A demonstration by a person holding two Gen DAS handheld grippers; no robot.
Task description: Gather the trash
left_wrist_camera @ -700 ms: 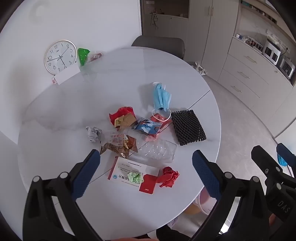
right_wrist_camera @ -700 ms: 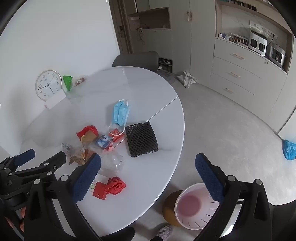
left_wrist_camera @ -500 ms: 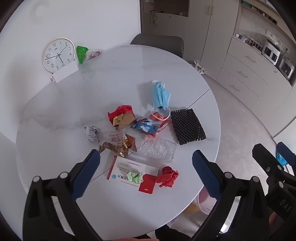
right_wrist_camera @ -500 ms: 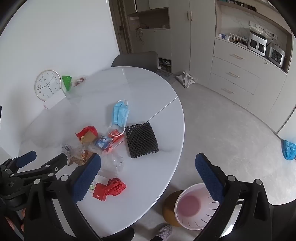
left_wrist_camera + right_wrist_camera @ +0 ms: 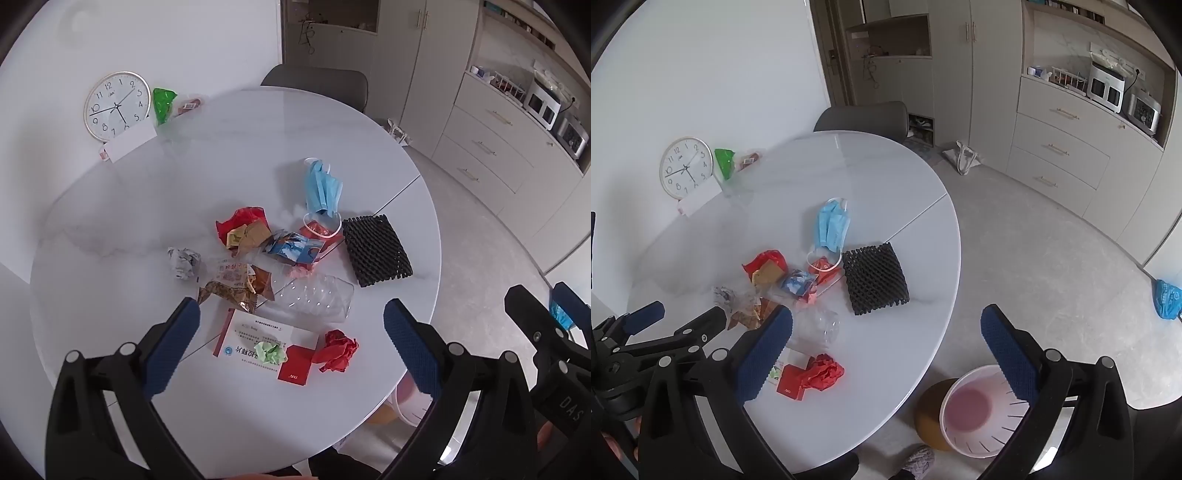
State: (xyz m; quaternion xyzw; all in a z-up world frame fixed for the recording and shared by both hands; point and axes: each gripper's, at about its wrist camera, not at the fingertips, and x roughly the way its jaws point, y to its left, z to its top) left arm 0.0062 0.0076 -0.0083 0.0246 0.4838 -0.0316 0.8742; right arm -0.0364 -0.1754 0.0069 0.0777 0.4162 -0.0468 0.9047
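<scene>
Trash lies scattered on the round white table: a blue face mask, a black foam net, a clear plastic bottle, a red crumpled paper, a white box with a green wad, a grey paper ball and several snack wrappers. My left gripper hovers open above the table's near part, over the box. My right gripper hangs open above the table's right edge, with the pink-lined bin on the floor below it.
A wall clock, a white card and a green packet stand at the table's far side. A grey chair sits behind the table. Cabinets with appliances line the right wall. A blue bag lies on the floor.
Both grippers stay wide open. The left wrist view has shifted only slightly, with the table contents drifting a little up and left. No trash has moved.
</scene>
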